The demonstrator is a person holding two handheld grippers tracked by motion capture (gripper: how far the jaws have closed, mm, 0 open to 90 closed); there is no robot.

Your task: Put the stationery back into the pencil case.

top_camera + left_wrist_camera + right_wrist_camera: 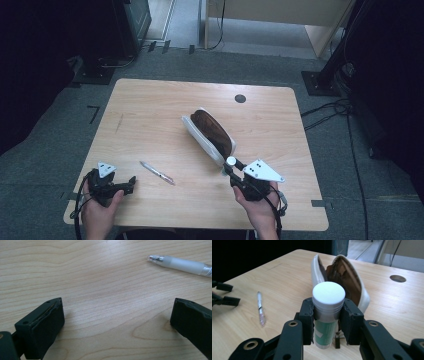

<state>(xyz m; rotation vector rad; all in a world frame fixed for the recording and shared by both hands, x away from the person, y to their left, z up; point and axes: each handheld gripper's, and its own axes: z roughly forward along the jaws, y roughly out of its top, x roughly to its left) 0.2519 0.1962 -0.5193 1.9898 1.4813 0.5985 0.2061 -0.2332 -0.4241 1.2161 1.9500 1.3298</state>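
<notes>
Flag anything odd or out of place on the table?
Nothing stands out. The pencil case lies open on the table, nothing spilled. The pen lies loose but intact. The right gripper holds the glue stick upright and squarely; the left gripper is open over bare wood.

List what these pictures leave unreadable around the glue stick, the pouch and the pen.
- Glue stick: label print, right gripper view; the right claw covers its sides and it is blurred.
- Pouch: contents, both views; dark inside.
- Pen: rear end, left gripper view; cut by the right edge.
- Left claw: open, holds nothing.
</notes>
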